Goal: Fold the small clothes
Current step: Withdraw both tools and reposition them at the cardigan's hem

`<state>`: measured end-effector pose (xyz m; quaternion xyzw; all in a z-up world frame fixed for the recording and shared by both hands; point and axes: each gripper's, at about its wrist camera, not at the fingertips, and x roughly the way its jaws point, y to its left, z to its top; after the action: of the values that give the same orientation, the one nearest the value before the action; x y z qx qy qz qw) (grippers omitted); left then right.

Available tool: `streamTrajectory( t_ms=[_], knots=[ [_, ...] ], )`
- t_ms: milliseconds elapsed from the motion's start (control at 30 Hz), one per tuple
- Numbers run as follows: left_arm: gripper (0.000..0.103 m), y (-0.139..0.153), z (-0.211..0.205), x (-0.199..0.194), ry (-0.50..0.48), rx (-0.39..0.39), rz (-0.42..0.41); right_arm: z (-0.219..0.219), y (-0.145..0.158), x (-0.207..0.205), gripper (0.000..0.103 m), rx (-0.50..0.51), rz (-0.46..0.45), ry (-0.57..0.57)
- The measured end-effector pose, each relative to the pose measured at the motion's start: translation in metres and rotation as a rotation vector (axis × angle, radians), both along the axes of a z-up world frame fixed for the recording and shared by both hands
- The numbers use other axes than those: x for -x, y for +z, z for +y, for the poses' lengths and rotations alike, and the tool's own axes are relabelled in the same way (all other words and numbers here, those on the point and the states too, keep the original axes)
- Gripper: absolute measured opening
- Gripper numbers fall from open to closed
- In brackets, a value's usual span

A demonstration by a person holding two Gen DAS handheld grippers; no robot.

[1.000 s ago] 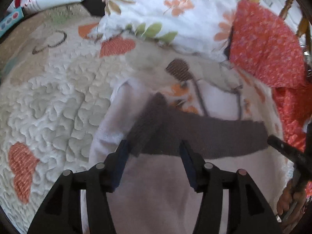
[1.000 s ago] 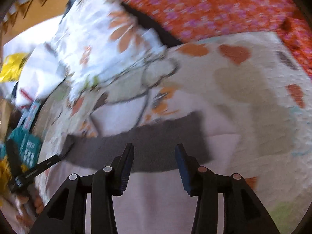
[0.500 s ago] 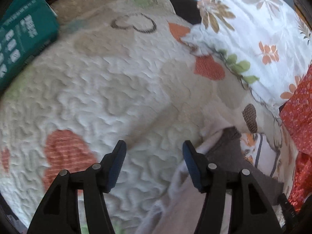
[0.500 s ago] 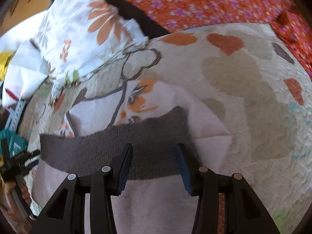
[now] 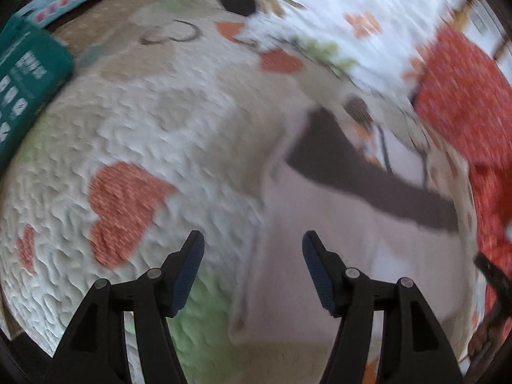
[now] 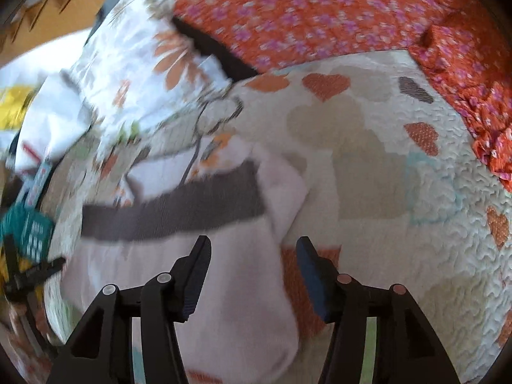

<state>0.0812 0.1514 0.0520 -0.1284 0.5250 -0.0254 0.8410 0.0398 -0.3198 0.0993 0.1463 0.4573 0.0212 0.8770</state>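
A small white garment (image 5: 320,256) with a dark brown band (image 5: 361,176) lies flat on the quilted bedspread (image 5: 144,121). My left gripper (image 5: 252,256) is open and empty, over the garment's left edge. In the right wrist view the same garment (image 6: 224,288) and its brown band (image 6: 179,211) lie left of centre. My right gripper (image 6: 252,262) is open and empty, over the garment's right edge. The other gripper's black tip (image 6: 35,272) shows at the far left. Both views are blurred.
A teal box (image 5: 22,83) lies at the quilt's left edge. A white floral pillow (image 5: 352,25) and an orange-red flowered cloth (image 5: 464,102) lie behind the garment. In the right wrist view the orange cloth (image 6: 320,12) fills the top.
Both grippers have shifted outward over the garment: the left swung off to the left then partly back, the right moved to the garment's right edge. Both stay open.
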Motion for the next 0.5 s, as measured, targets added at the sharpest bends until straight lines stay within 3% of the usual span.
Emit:
streamTrajectory(
  t_ms=[133,200,267,367,500],
  knots=[
    [0.066,-0.025,-0.007,0.003,0.01,-0.198,0.084,0.019,-0.029,0.014,0.06,0.024,0.105,0.093],
    [0.066,-0.026,0.004,0.003,0.048,-0.17,0.073,0.02,-0.043,0.013,0.06,0.057,0.15,0.087],
    [0.066,-0.017,0.014,0.007,0.124,-0.191,0.057,0.015,-0.051,0.012,0.06,0.029,0.173,0.056],
    [0.066,-0.002,0.028,0.014,0.192,-0.228,0.015,0.015,-0.038,0.015,0.061,0.015,0.127,0.03],
    [0.066,0.013,0.055,0.018,0.253,-0.094,-0.016,0.044,-0.016,0.018,0.061,0.014,0.051,0.083]
  ],
)
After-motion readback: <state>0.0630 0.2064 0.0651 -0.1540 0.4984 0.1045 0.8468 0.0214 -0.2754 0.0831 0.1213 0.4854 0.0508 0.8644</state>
